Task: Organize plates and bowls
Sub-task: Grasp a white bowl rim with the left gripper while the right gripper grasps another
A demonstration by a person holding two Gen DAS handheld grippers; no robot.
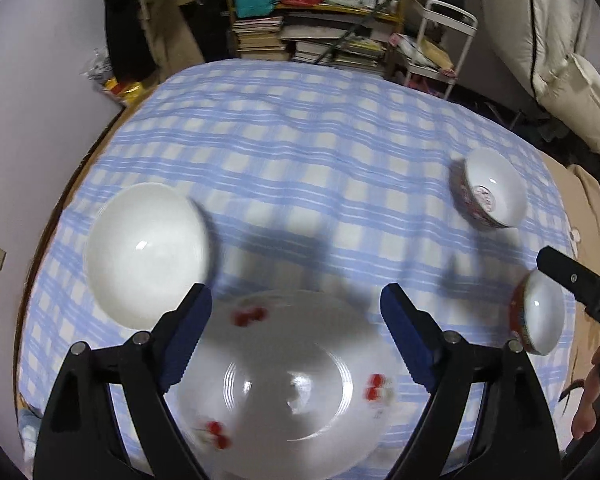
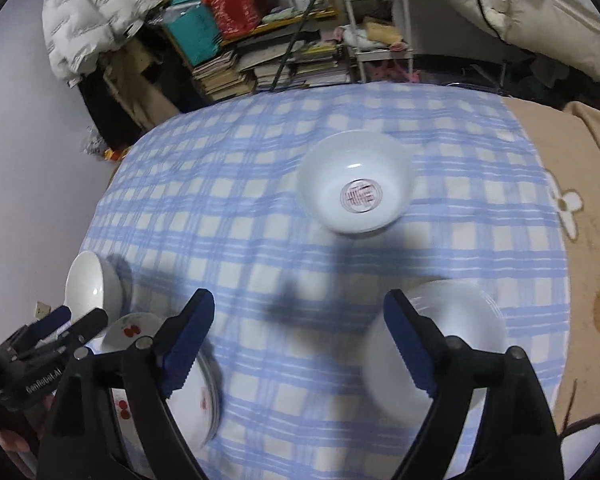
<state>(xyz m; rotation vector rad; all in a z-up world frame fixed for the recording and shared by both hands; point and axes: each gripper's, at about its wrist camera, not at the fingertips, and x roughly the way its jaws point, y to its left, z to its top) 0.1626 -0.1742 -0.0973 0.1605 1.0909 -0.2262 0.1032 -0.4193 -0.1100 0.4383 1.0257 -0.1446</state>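
Observation:
My left gripper (image 1: 296, 308) is open and empty, hovering above a white plate with red cherry prints (image 1: 284, 384). A plain white plate (image 1: 148, 252) lies to its left. Two red-sided bowls stand at the right: a far one (image 1: 492, 190) and a near one (image 1: 538, 316). My right gripper (image 2: 300, 312) is open and empty above the cloth. The bowl with a red emblem (image 2: 356, 186) is ahead of it, a white bowl (image 2: 436, 340) is under its right finger, and the cherry plate (image 2: 196, 384) is under its left finger.
The dishes rest on a blue checked tablecloth (image 1: 300, 168) with a tan floral blanket (image 2: 596, 240) at its right. Beyond the far edge stand stacked books (image 1: 260, 40), a cluttered shelf and a white metal rack (image 2: 380, 28). The left gripper (image 2: 56, 332) shows at left in the right wrist view.

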